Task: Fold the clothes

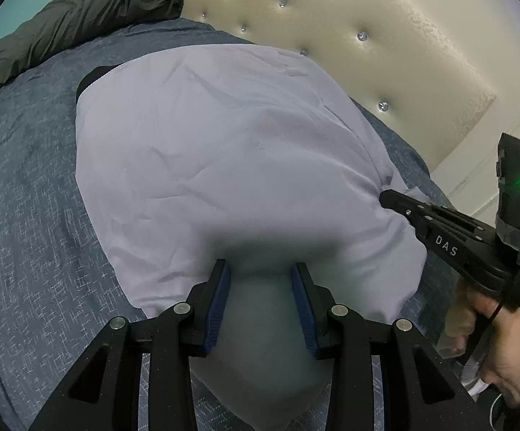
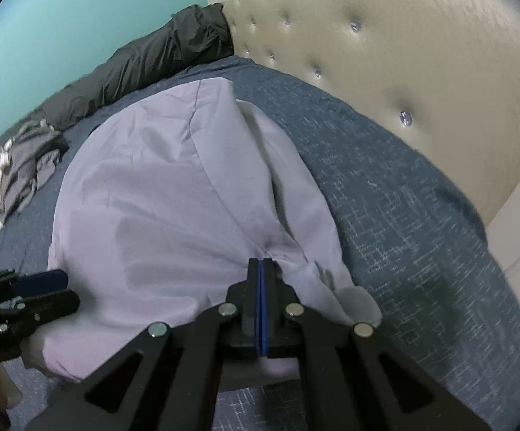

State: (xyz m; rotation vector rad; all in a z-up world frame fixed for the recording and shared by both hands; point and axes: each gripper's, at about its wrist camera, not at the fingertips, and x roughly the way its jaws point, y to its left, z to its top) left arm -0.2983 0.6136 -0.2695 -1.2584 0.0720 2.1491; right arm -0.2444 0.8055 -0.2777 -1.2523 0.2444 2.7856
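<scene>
A lavender garment (image 1: 224, 143) (image 2: 170, 197) lies spread on the blue bedspread (image 1: 26, 215) (image 2: 403, 215). My left gripper (image 1: 261, 269) (image 2: 59, 287) is at its near edge, jaws partly apart with a thick bunch of the cloth filling the gap between the blue pads. My right gripper (image 2: 261, 262) (image 1: 384, 194) is at the garment's right side, pads pressed together; creases in the cloth run to its tip, so it appears to pinch a thin fold. A person's hand (image 1: 504, 352) holds the right gripper's handle.
A cream tufted headboard (image 1: 367, 36) (image 2: 403, 54) rises behind the bed. A dark rolled cover (image 1: 80, 18) (image 2: 145, 57) lies along the far side. A pile of grey clothes (image 2: 19, 165) sits at the left. Something black (image 1: 91, 75) shows under the garment's far corner.
</scene>
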